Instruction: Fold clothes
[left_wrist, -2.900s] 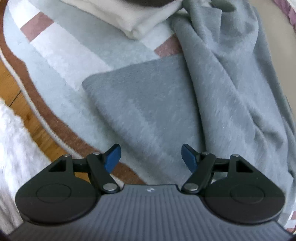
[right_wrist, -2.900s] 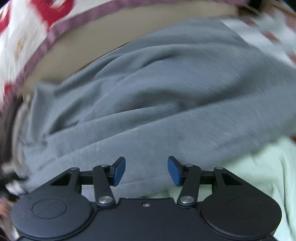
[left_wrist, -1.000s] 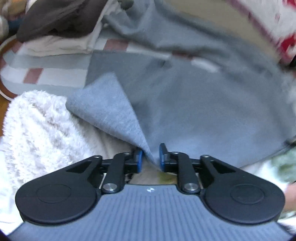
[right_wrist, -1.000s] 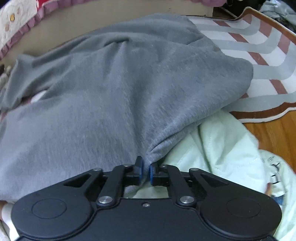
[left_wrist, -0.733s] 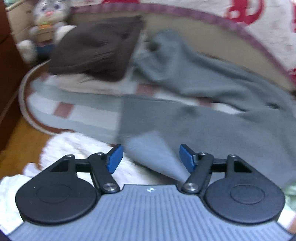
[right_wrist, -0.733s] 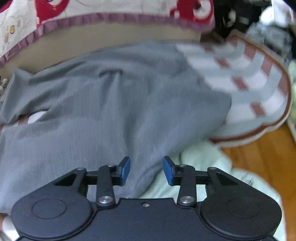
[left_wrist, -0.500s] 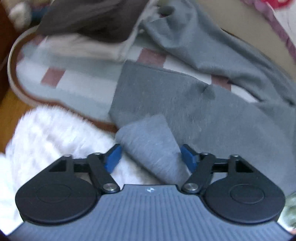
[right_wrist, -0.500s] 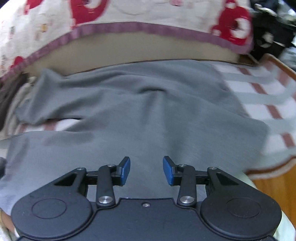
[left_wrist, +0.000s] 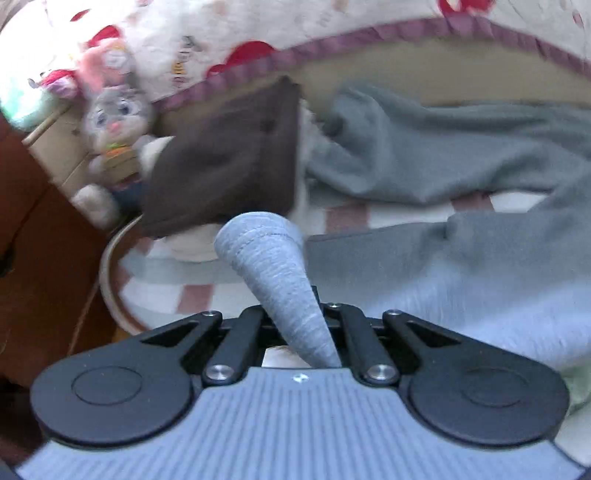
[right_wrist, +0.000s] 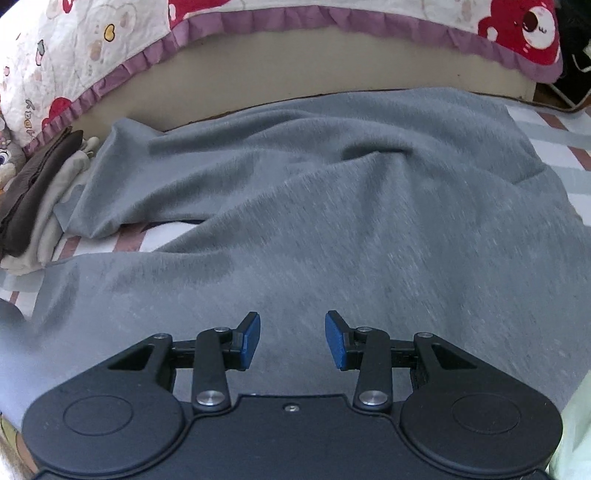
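The left tool (left_wrist: 300, 325) pinches one corner of the gray garment (right_wrist: 332, 229) lying on the striped rug (left_wrist: 166, 273), while the right tool (right_wrist: 291, 339) is half open and empty, so pulling may bunch it.

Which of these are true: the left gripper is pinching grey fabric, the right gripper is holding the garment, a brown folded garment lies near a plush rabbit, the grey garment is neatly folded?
1. The left gripper is pinching the grey knit garment. True.
2. The right gripper holds it. False: open, over the cloth.
3. A dark brown folded garment lies beside the grey plush rabbit. True.
4. The grey garment is neatly folded. False: spread out, rumpled.
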